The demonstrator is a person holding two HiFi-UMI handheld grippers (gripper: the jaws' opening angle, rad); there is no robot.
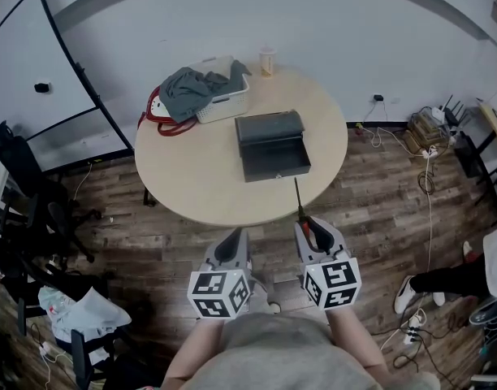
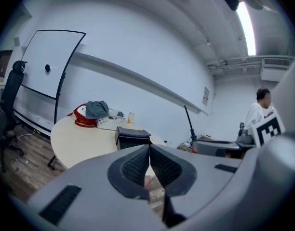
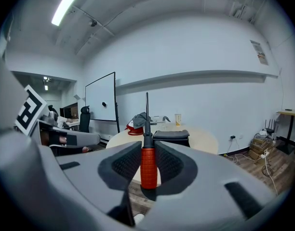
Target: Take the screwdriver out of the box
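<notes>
The screwdriver [image 1: 299, 204] has a red handle [image 3: 148, 166] and a thin dark shaft that points toward the table. My right gripper [image 1: 311, 227] is shut on that handle, its pads [image 3: 167, 163] pressing both sides. It hangs over the floor just short of the round table's [image 1: 192, 181] near edge. The dark grey box [image 1: 273, 157] stands on the table beyond it with its lid raised; the same box [image 3: 171, 135] shows past the shaft. My left gripper [image 1: 232, 249] is beside the right one, off the table. Its jaws [image 2: 149, 153] meet with nothing between them.
A white basket [image 1: 222, 97] under a grey cloth [image 1: 192, 88], a red item [image 1: 155, 119] and a cup [image 1: 267, 61] sit at the table's far side. A whiteboard [image 1: 37, 71] and office chairs [image 1: 21, 169] stand left. Cables [image 1: 427, 149] and a person's legs [image 1: 443, 281] are right.
</notes>
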